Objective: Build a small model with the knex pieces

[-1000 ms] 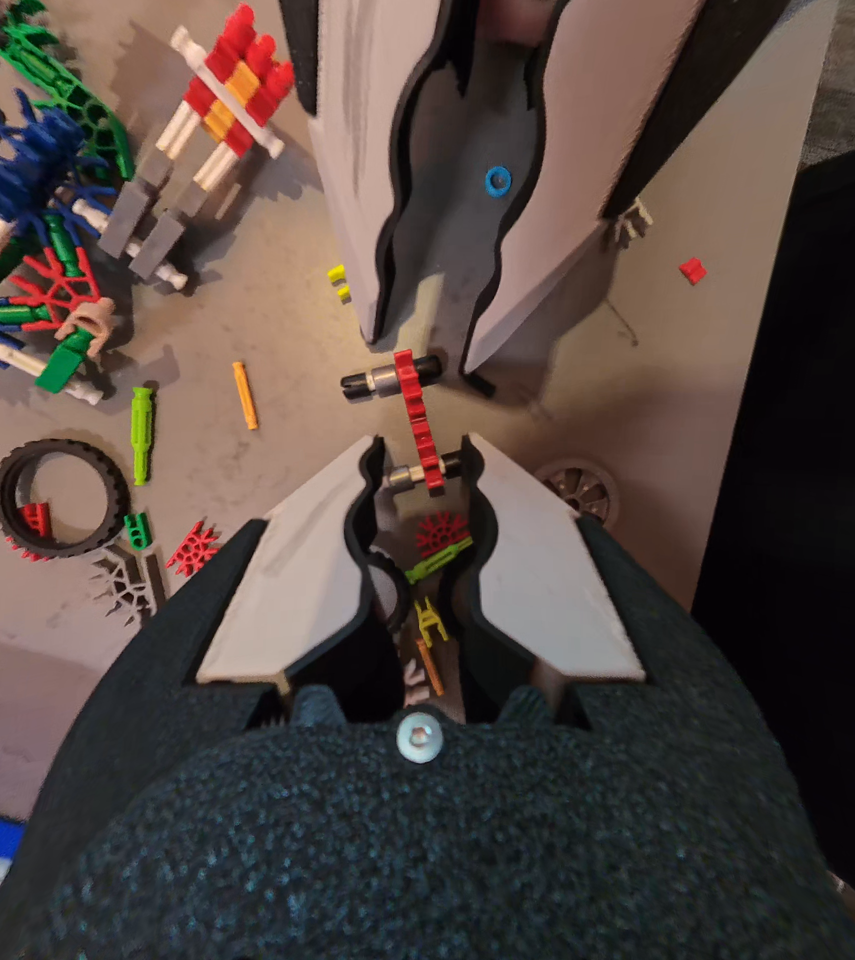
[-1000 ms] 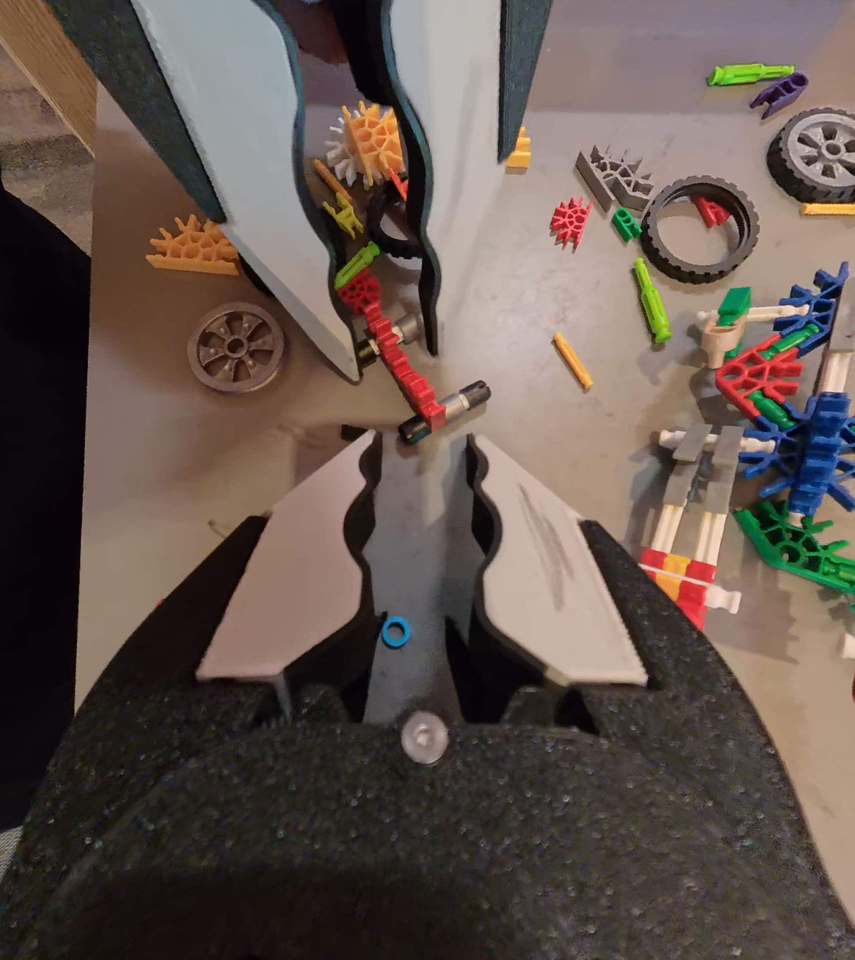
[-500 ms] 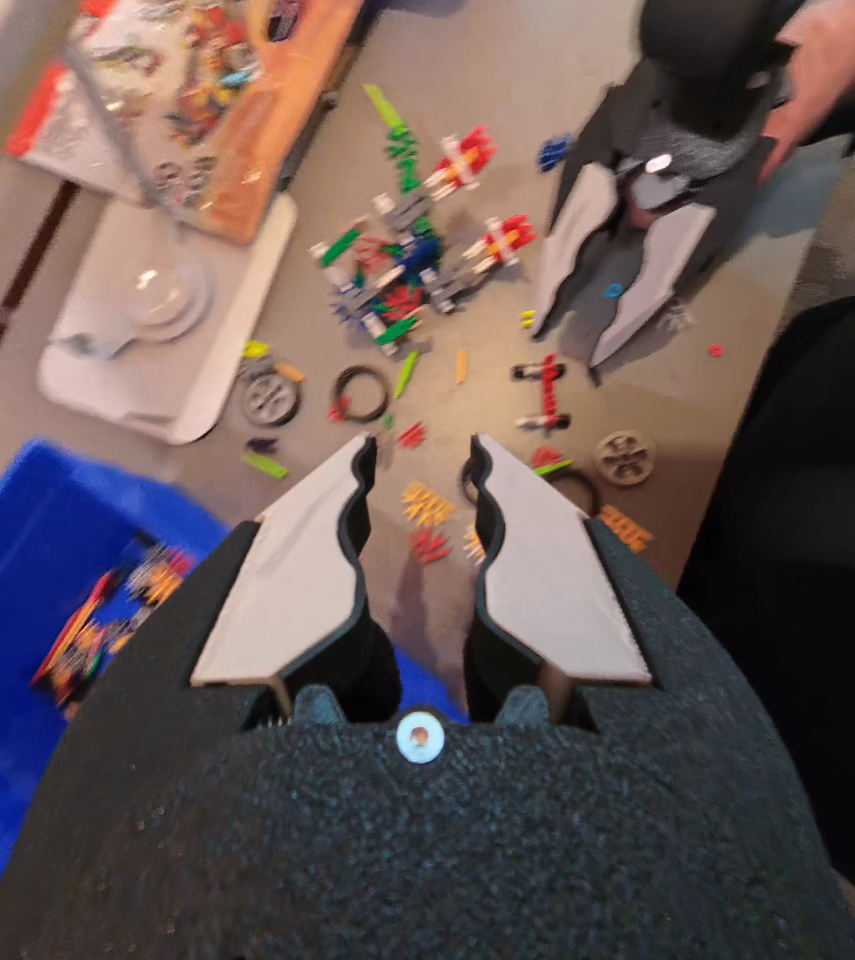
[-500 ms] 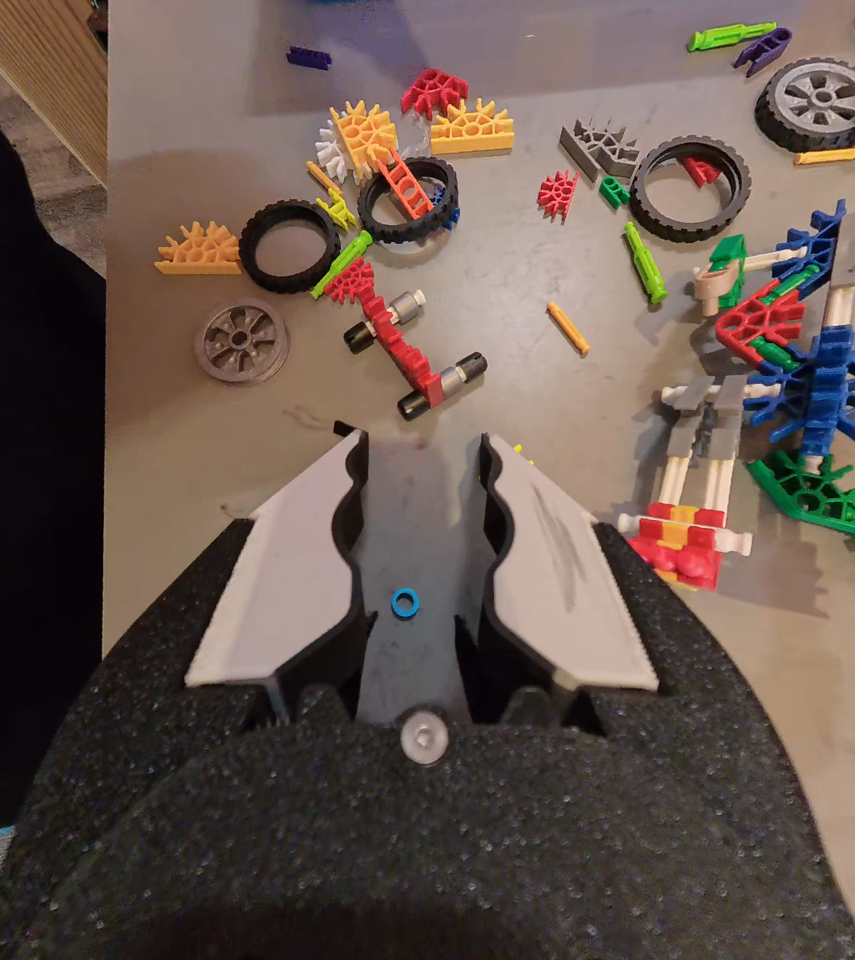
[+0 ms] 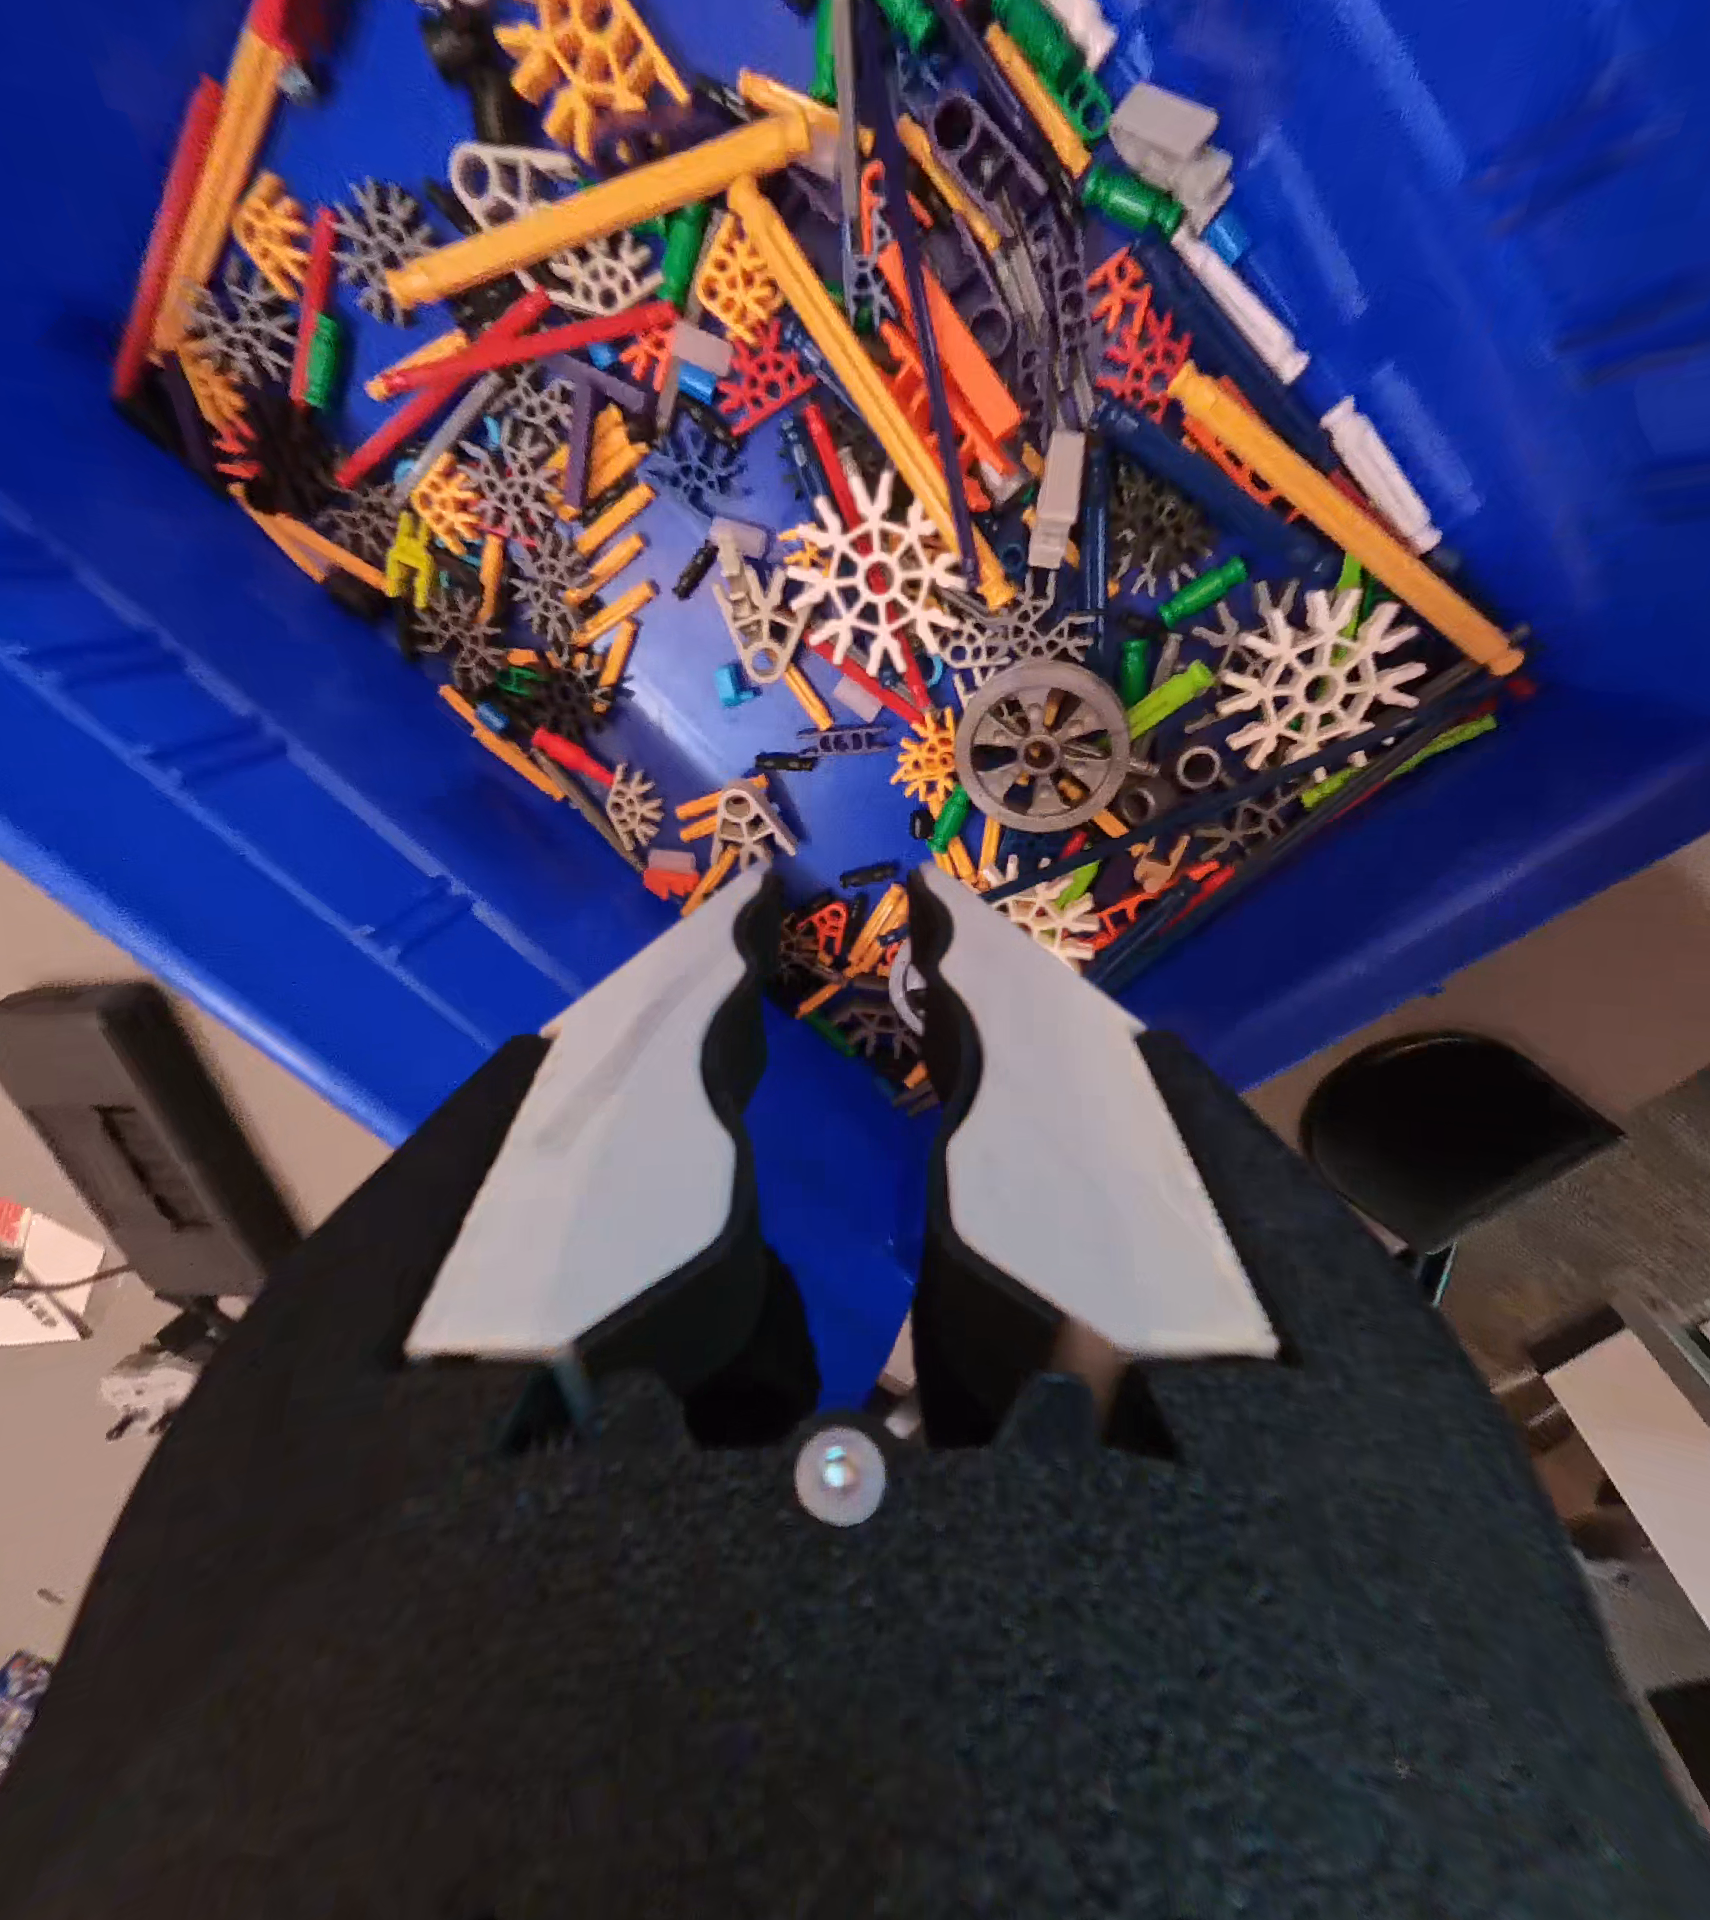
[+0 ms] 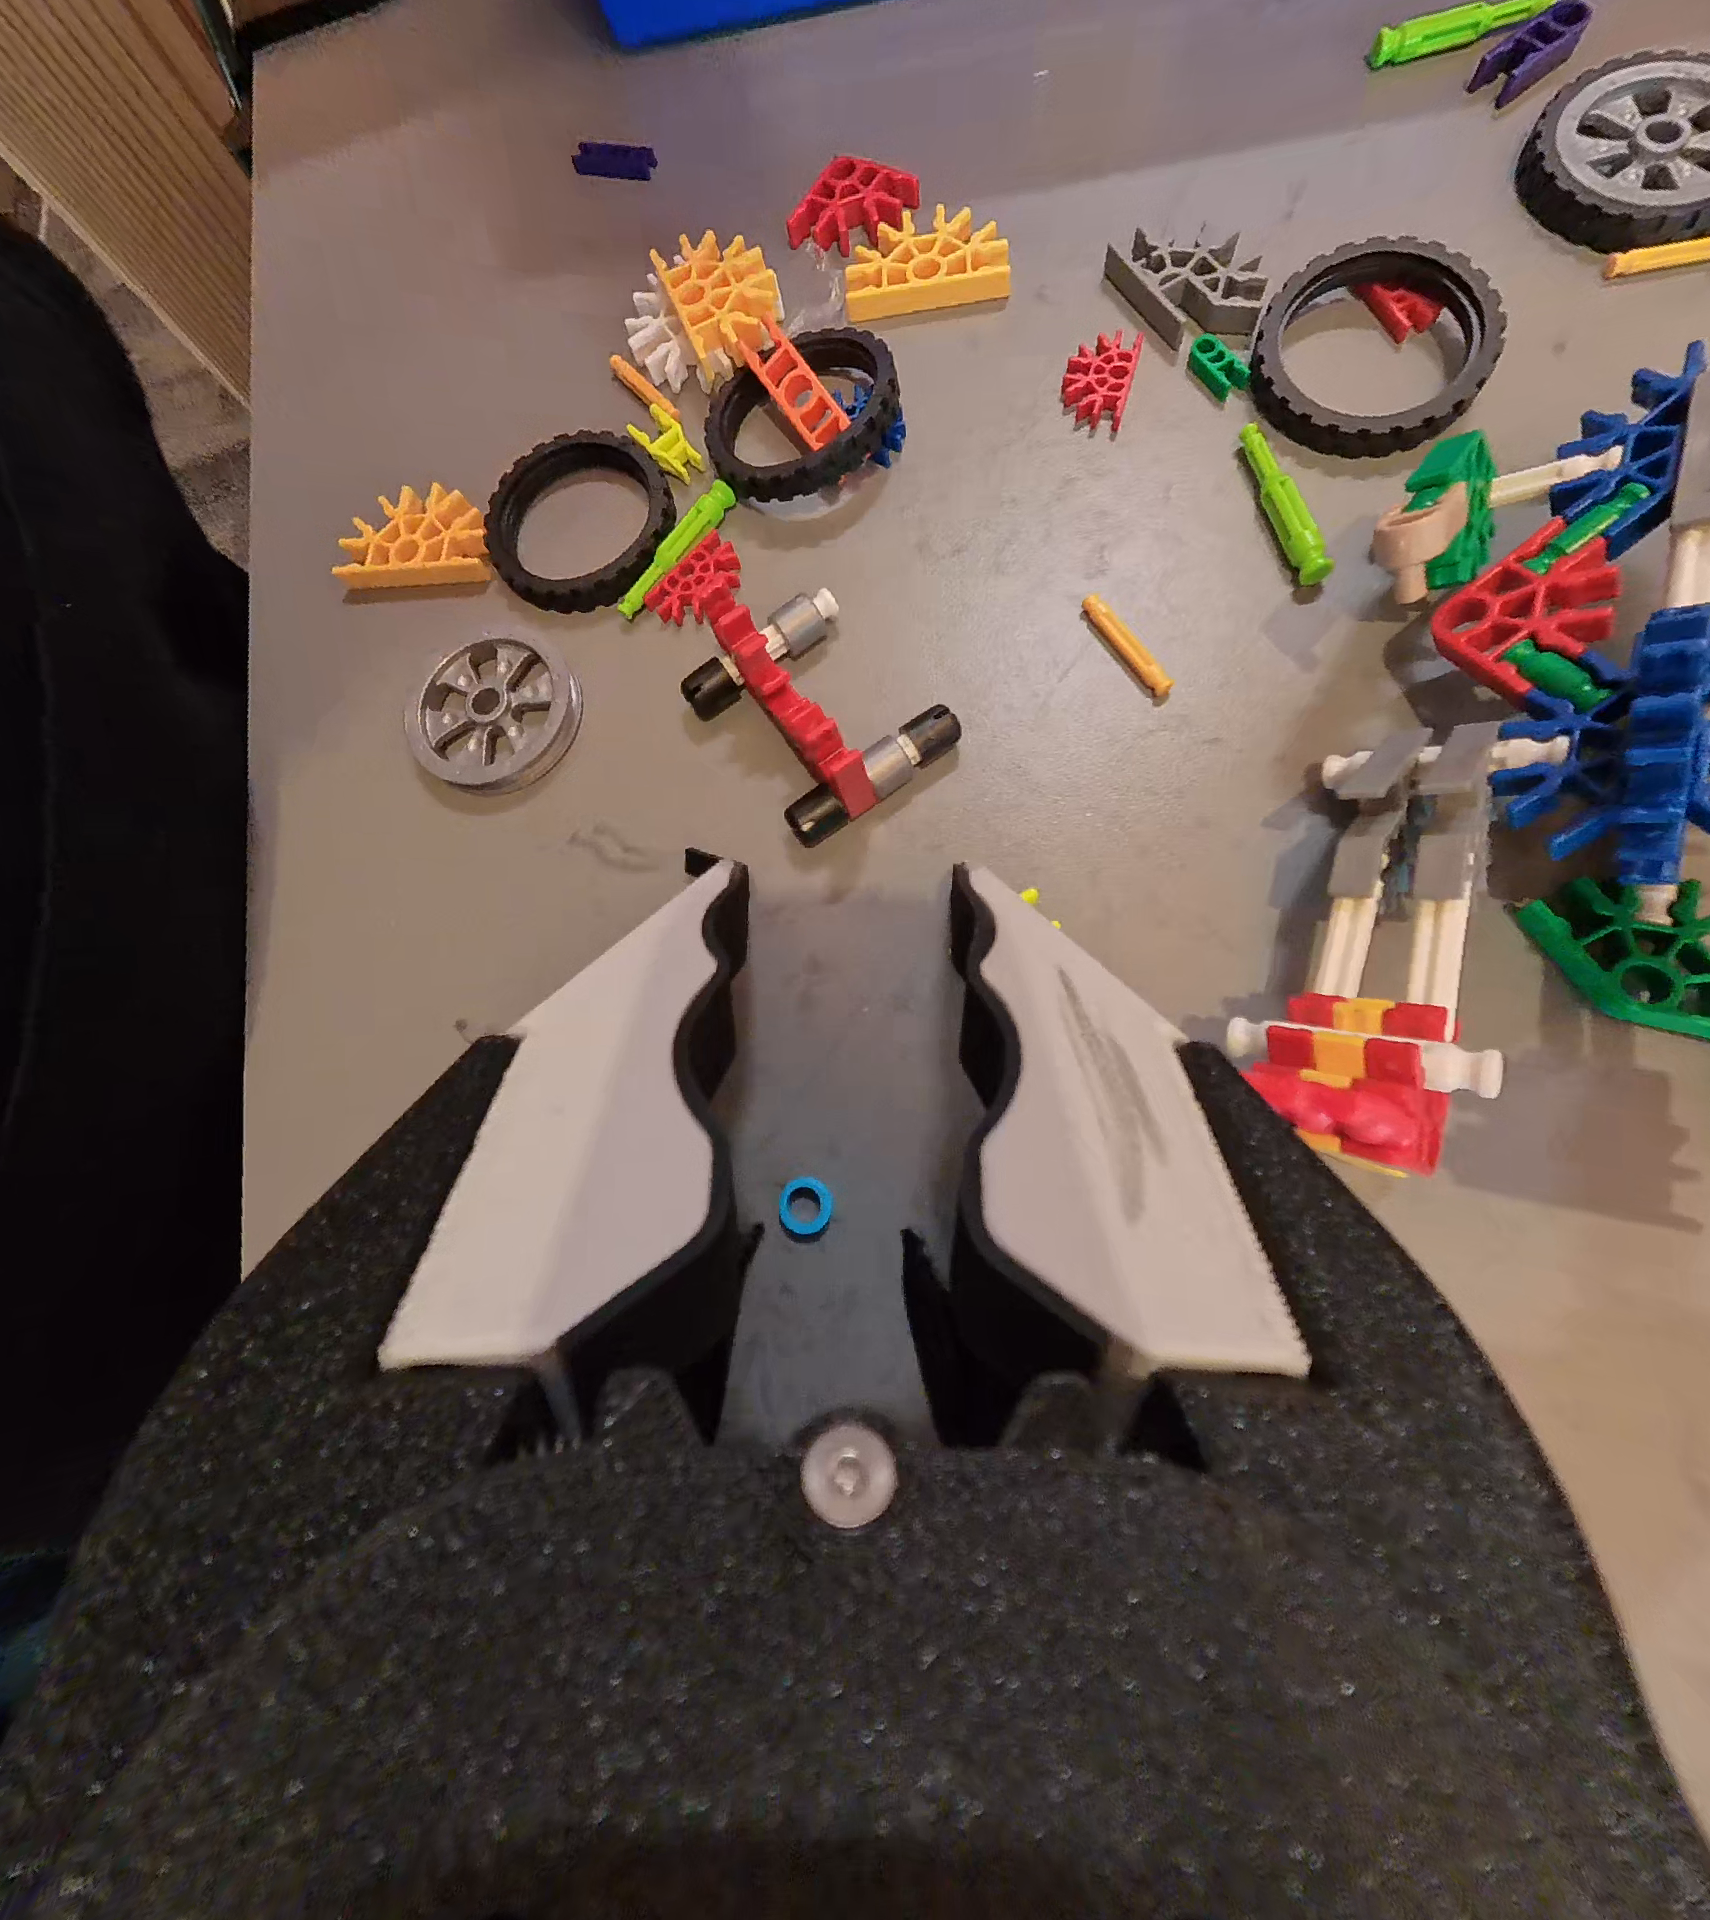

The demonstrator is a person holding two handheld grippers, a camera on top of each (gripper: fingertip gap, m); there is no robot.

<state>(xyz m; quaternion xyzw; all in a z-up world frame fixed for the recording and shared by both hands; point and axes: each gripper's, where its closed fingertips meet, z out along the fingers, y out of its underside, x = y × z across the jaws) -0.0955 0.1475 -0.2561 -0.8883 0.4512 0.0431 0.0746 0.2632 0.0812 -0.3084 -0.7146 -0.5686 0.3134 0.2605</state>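
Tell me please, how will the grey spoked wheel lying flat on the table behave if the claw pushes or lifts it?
The grey spoked wheel looks like hard plastic, so probably stiff and light. Lying flat on the table, it should slide, not roll. Its low rim may be hard to pinch; the open right claw might slip off it.

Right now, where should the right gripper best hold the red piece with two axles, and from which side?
Probably the red bar, midway between its two axles. It lies flat, and the open right gripper sits just short of it, so come from above, fingers across the bar.

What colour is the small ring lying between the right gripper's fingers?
Blue ring; the right wrist view shows it best.
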